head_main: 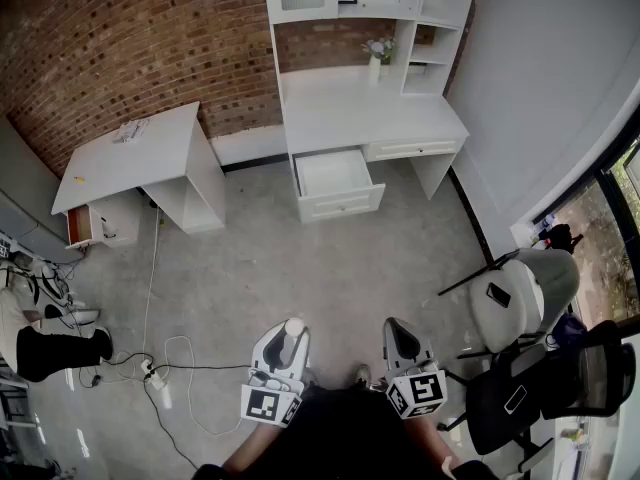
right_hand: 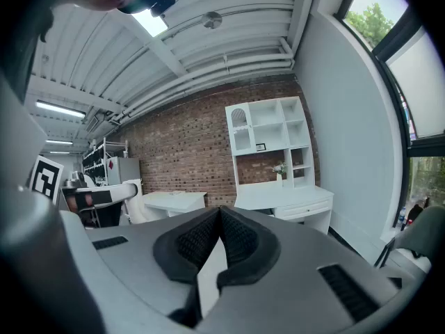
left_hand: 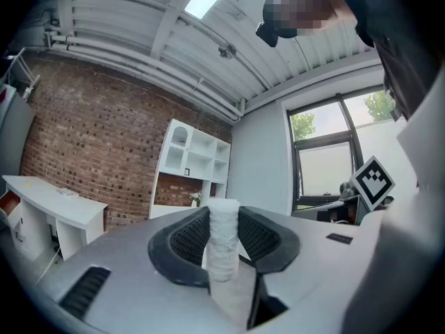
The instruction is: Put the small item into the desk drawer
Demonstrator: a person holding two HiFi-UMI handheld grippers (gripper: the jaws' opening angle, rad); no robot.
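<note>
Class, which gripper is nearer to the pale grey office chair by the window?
Right. The right gripper sits just left of the pale grey office chair in the head view; the left gripper, holding a small white cylindrical item, is farther left.

We are seeing a white, nubbly small item (left_hand: pixel 224 239) between the black ribbed fingers (left_hand: pixel 186 236) of the grey left gripper (head_main: pixel 289 330), its marker cube (head_main: pixel 265 404) showing black-and-white squares. The surface (head_main: pixel 372 108) and drawer (head_main: pixel 345 204) are showing white, the brick wall (head_main: pixel 130 38) red-brown, the floor (head_main: pixel 300 258) grey.

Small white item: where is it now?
The small white item is clamped between the fingers of the left gripper, low in the head view, well short of the open desk drawer.
</note>
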